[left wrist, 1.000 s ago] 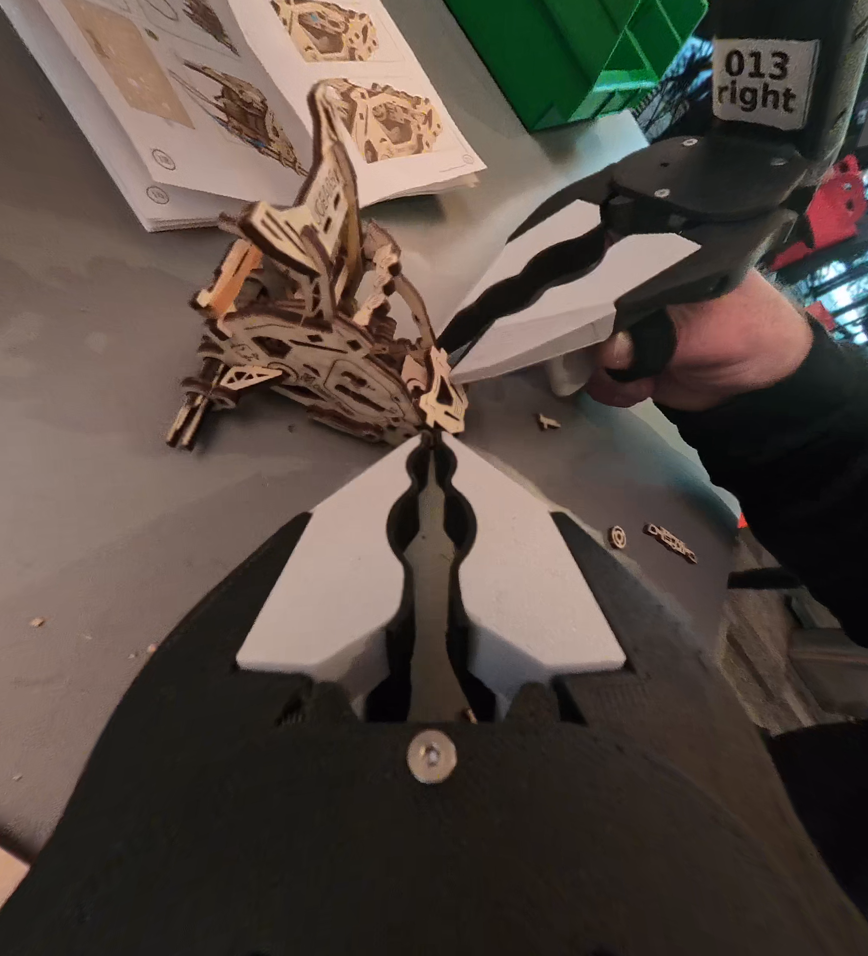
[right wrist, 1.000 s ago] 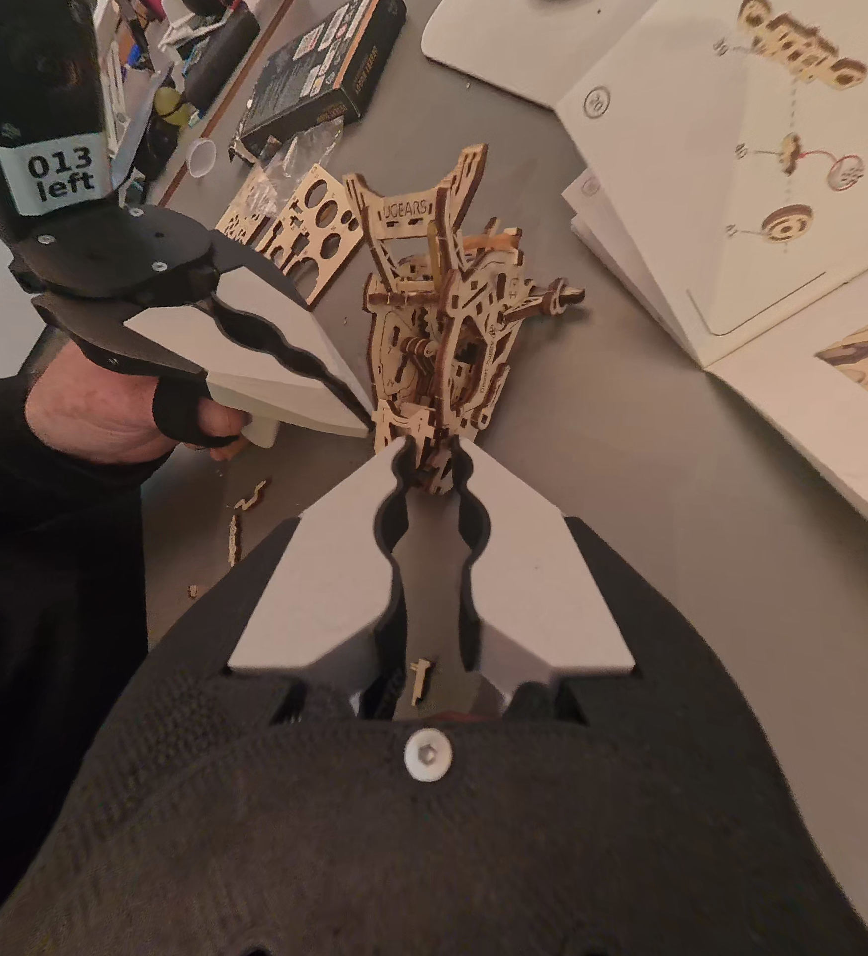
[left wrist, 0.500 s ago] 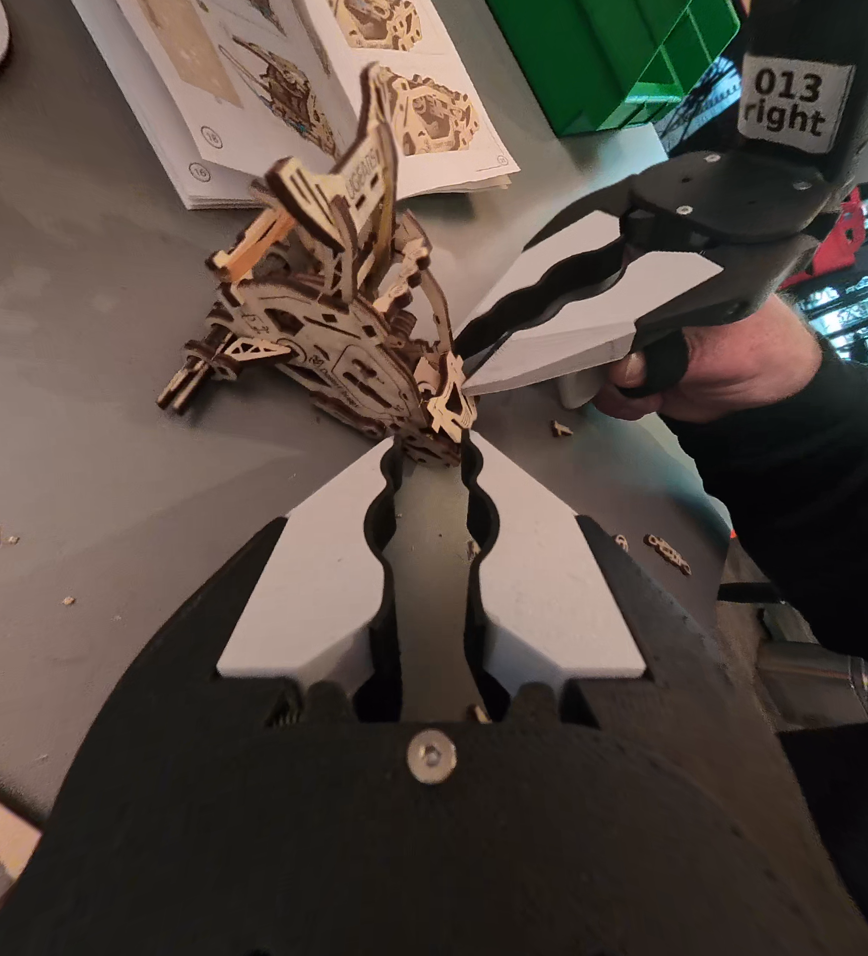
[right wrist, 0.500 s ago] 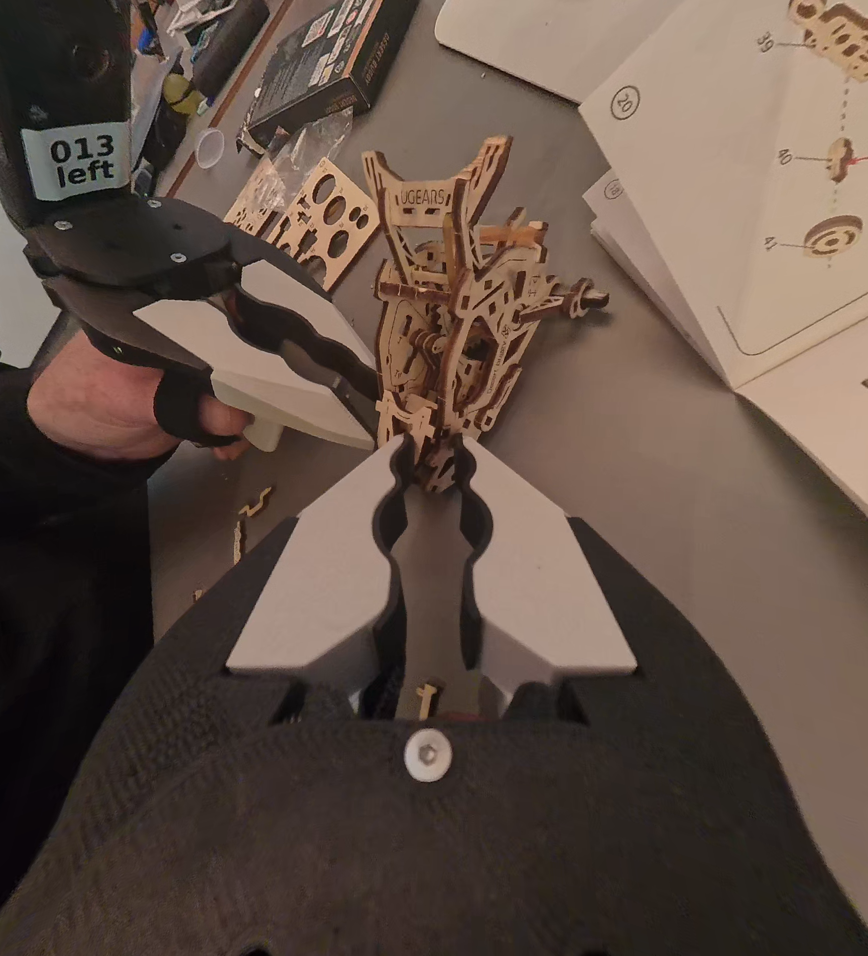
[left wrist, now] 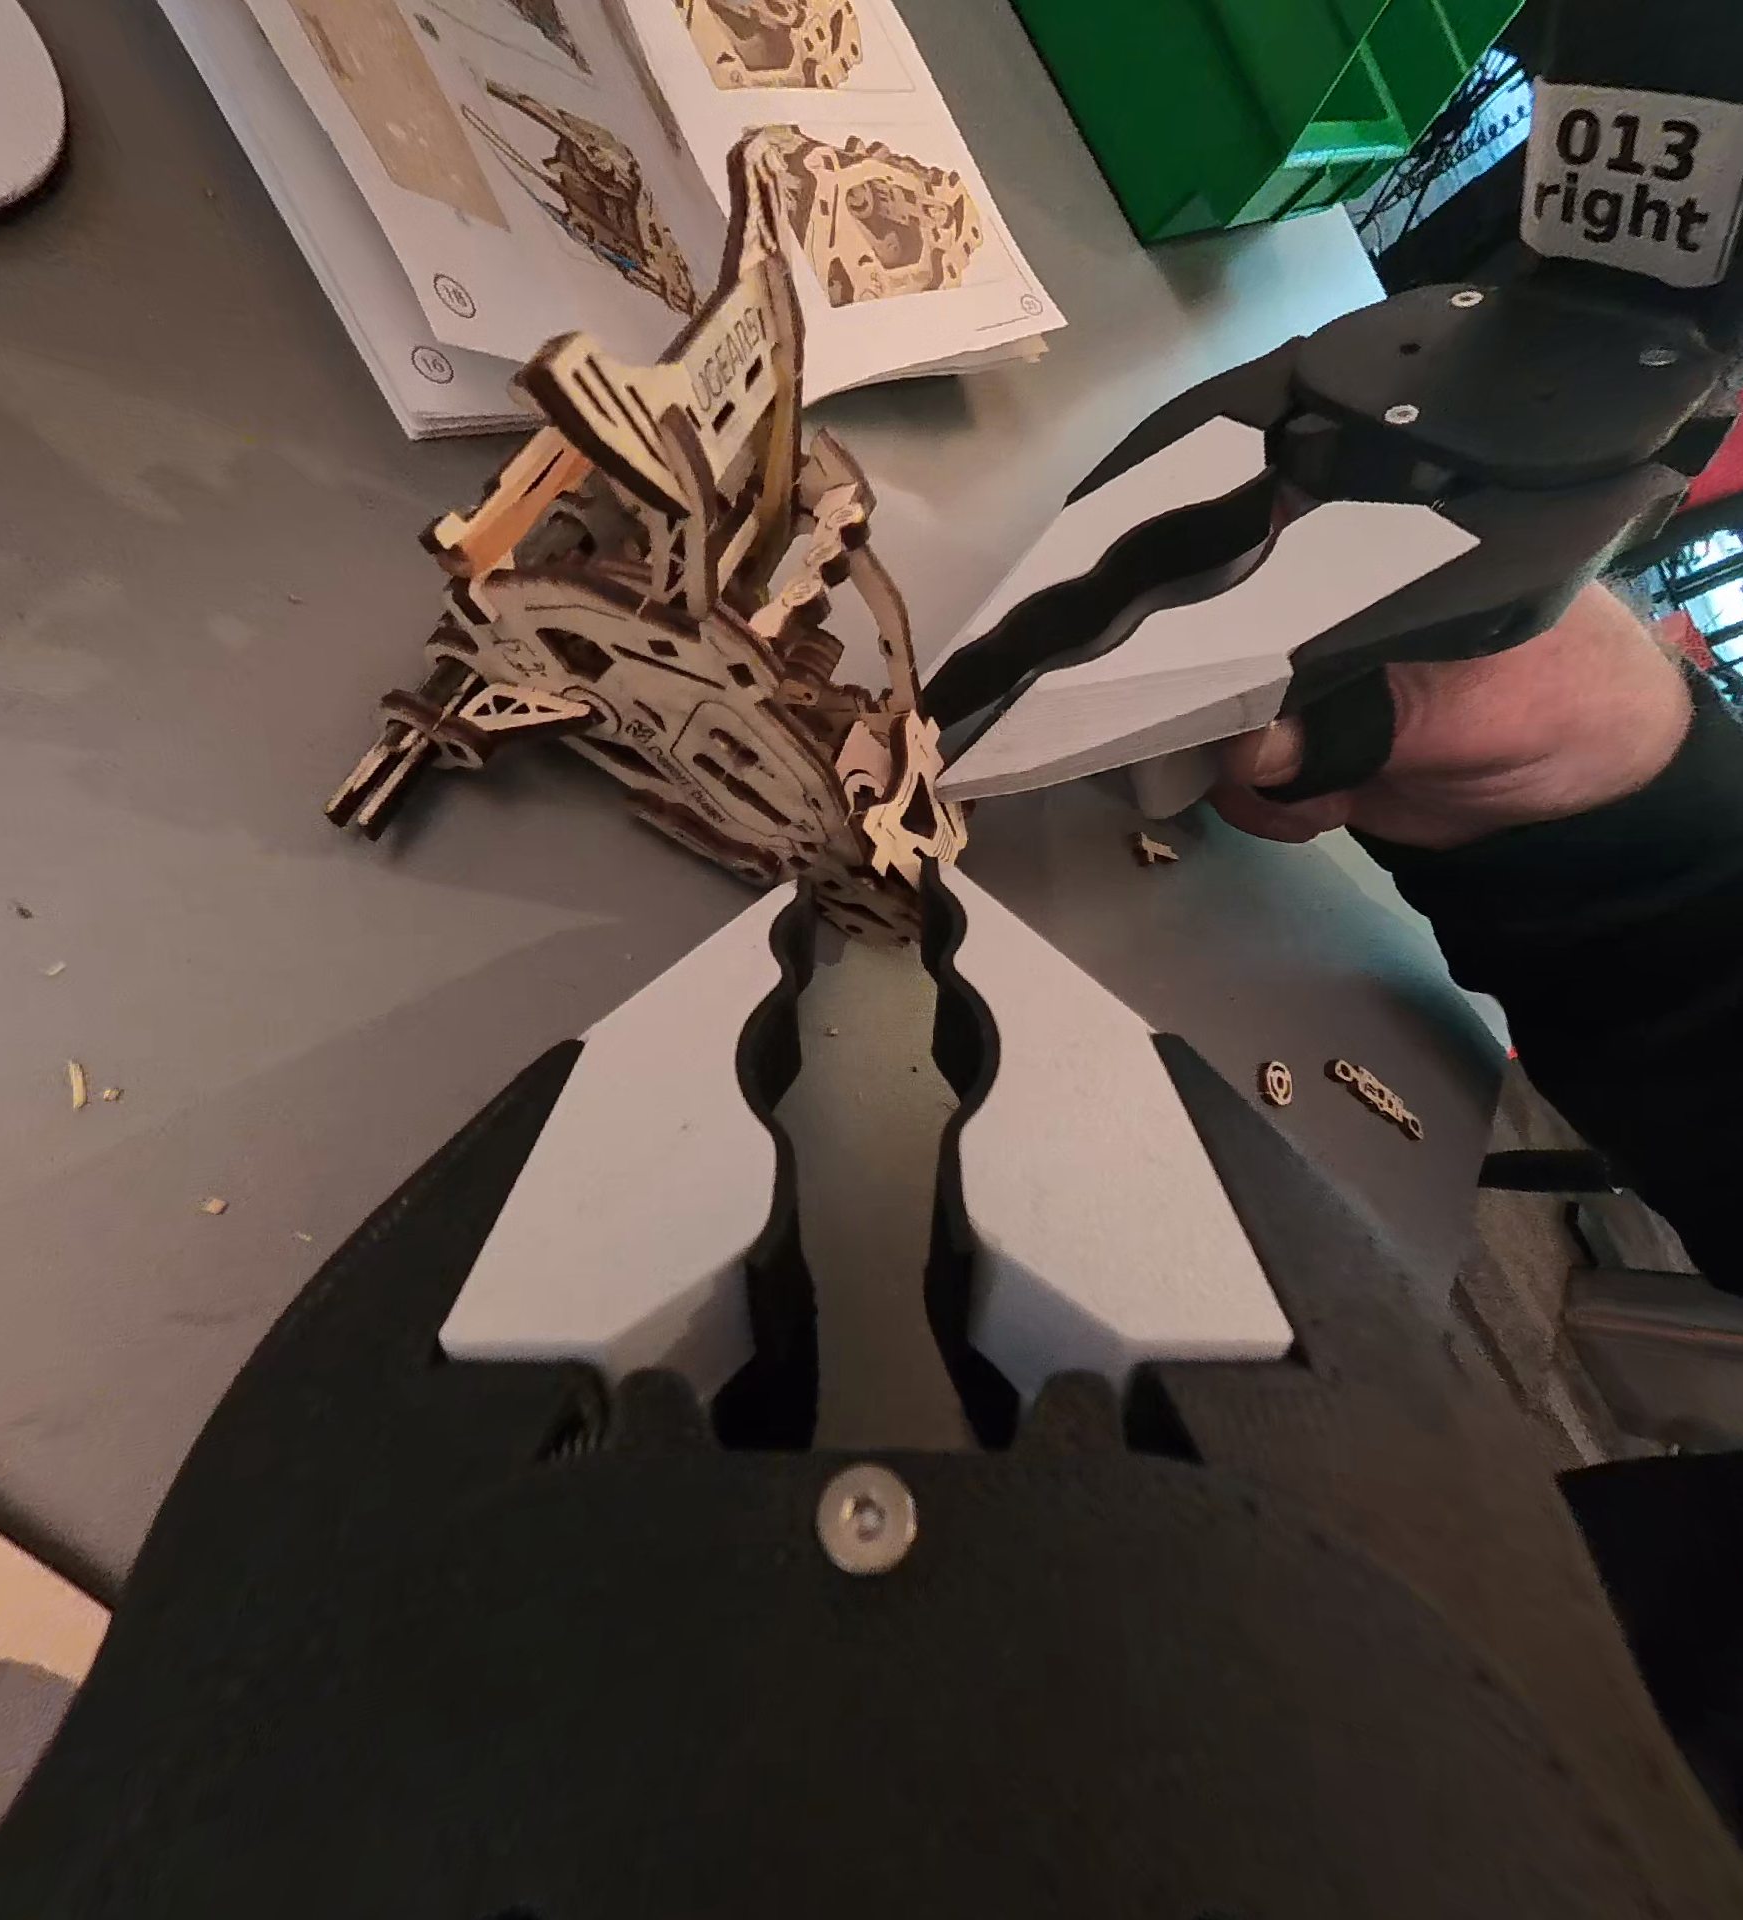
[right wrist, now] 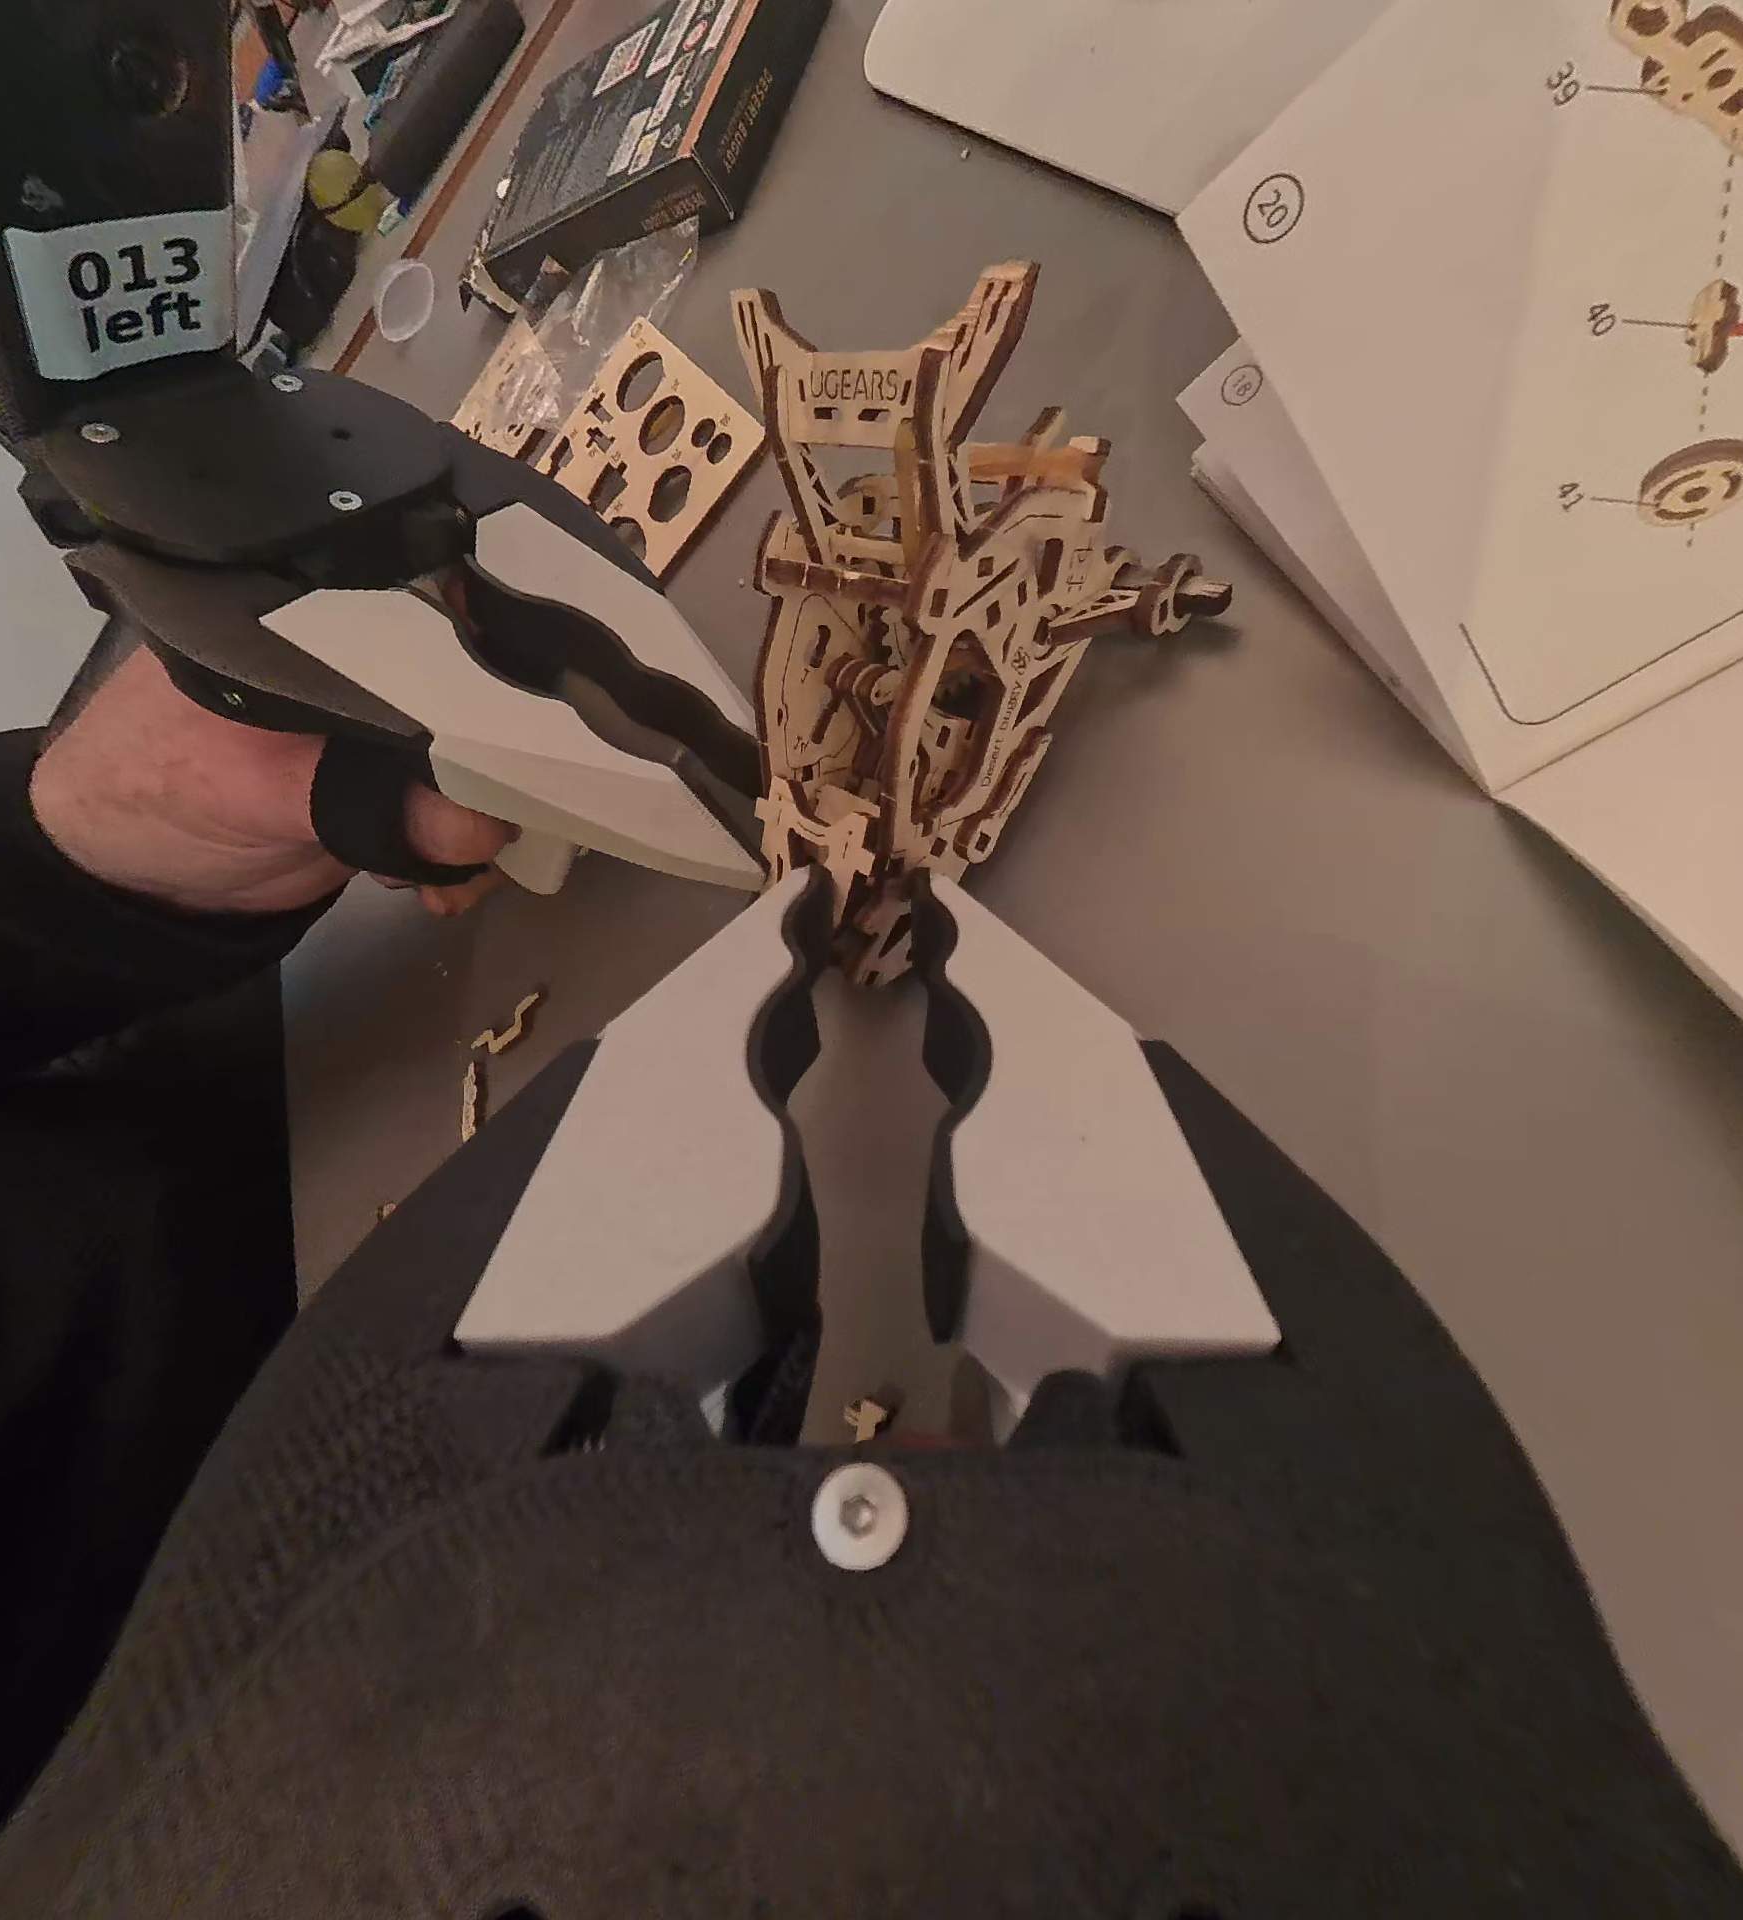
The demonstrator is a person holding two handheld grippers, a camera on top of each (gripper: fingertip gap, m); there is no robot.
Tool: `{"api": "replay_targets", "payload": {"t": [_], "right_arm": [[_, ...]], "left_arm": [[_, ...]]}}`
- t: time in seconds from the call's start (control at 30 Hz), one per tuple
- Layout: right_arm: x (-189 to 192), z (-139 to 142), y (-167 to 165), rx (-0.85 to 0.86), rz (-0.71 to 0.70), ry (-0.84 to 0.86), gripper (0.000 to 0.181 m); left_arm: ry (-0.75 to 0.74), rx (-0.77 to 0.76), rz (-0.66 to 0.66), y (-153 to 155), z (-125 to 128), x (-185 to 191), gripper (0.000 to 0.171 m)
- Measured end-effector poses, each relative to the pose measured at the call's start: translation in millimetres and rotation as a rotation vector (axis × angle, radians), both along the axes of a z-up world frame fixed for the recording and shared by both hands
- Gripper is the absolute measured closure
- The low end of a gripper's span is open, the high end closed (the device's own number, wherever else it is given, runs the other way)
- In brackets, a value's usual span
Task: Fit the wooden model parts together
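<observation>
The wooden model [left wrist: 685, 665] stands tilted on the grey table [left wrist: 171, 935], its near corner caught between the tips of both tongs. The left gripper [left wrist: 862, 899] pinches the model's lower edge, jaws parted only by the wood. The right gripper [right wrist: 872, 914] clamps the adjoining small tab from the other side. Whether the model's base touches the table is hidden behind the fingers. A second earlier the left gripper's tips were nearly pressed together, just short of the model; now they grip it.
</observation>
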State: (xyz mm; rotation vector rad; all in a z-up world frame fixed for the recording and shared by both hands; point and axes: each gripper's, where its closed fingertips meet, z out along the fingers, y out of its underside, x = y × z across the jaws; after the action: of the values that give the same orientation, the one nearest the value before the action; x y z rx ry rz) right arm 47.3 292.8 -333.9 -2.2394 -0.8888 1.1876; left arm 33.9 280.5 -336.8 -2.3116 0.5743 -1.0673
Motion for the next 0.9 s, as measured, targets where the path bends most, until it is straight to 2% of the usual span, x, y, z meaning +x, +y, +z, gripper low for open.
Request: {"api": "replay_targets", "payload": {"t": [0.27,0.37,0.43,0.9], "right_arm": [[-2,1,0,-0.028,-0.018,0.021,0.168],[-2,2,-2,-0.063,-0.005,0.045,0.171],[-4,2,-5,-0.050,0.005,0.036,0.171],[-11,0,-7,0.015,-0.012,0.001,0.173]], "left_arm": [[-0.053,-0.056,-0.023,0,1,-3,0.155],[-0.069,-0.031,-0.018,0,6,-7,0.154],[-0.064,-0.029,-0.016,-1,6,-6,0.149],[-0.008,0.012,0.008,9,1,-14,0.153]]}}
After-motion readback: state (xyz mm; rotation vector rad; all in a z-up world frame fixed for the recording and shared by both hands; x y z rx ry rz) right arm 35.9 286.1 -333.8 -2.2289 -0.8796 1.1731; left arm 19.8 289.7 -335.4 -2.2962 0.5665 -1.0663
